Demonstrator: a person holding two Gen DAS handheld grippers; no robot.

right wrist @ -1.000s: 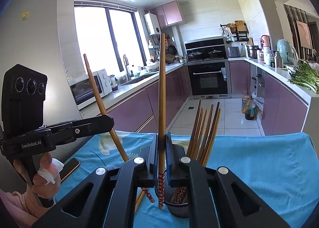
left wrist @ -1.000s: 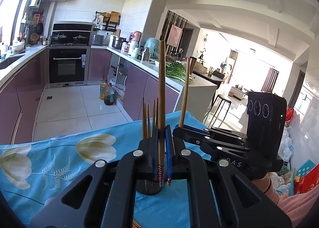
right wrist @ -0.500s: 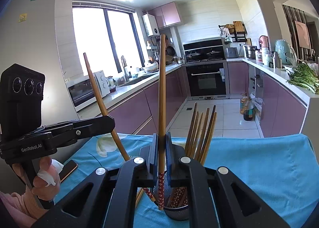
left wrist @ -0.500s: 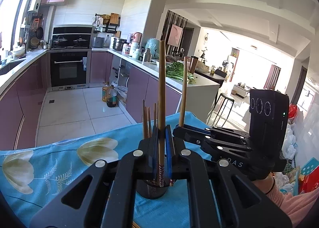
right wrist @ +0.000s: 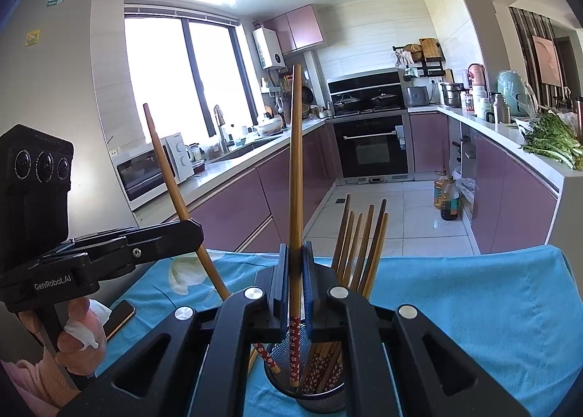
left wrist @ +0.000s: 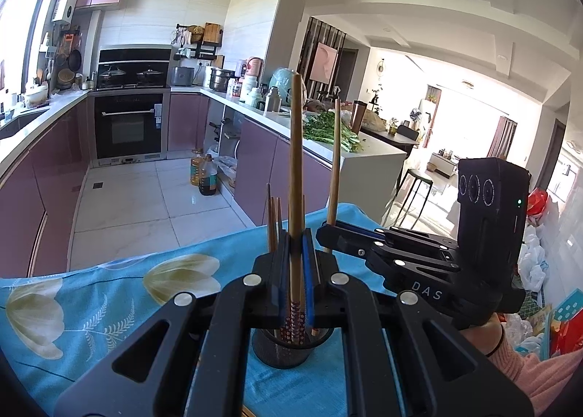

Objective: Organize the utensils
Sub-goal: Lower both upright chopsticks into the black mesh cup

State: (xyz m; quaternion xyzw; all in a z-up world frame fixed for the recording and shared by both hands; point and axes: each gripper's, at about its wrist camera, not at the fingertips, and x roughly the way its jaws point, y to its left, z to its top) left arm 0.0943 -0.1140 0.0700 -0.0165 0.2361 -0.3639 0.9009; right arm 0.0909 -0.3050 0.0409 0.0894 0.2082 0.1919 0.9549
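Observation:
A black mesh cup (left wrist: 288,349) stands on the blue flowered cloth (left wrist: 109,307) and holds several chopsticks (left wrist: 272,220). Directly over it, my left gripper (left wrist: 295,260) is shut on one upright chopstick (left wrist: 296,169), whose red patterned end dips into the cup. My right gripper (left wrist: 328,231) reaches in from the right, shut on another chopstick (left wrist: 334,162). In the right wrist view my right gripper (right wrist: 296,271) clamps its chopstick (right wrist: 296,180) above the cup (right wrist: 309,384). The left gripper (right wrist: 189,231) holds its tilted chopstick (right wrist: 171,183) there, beside the chopsticks (right wrist: 360,245) standing in the cup.
A phone (right wrist: 118,315) lies on the cloth (right wrist: 473,307) at the left, near the hand on the left gripper. Behind the table's far edge the kitchen floor drops away, with oil bottles (left wrist: 204,176), purple cabinets and a counter with greens (left wrist: 328,129).
Both grippers keep their chopsticks and have barely shifted. The patterned ends sit slightly lower over the cup's mouth than a second ago.

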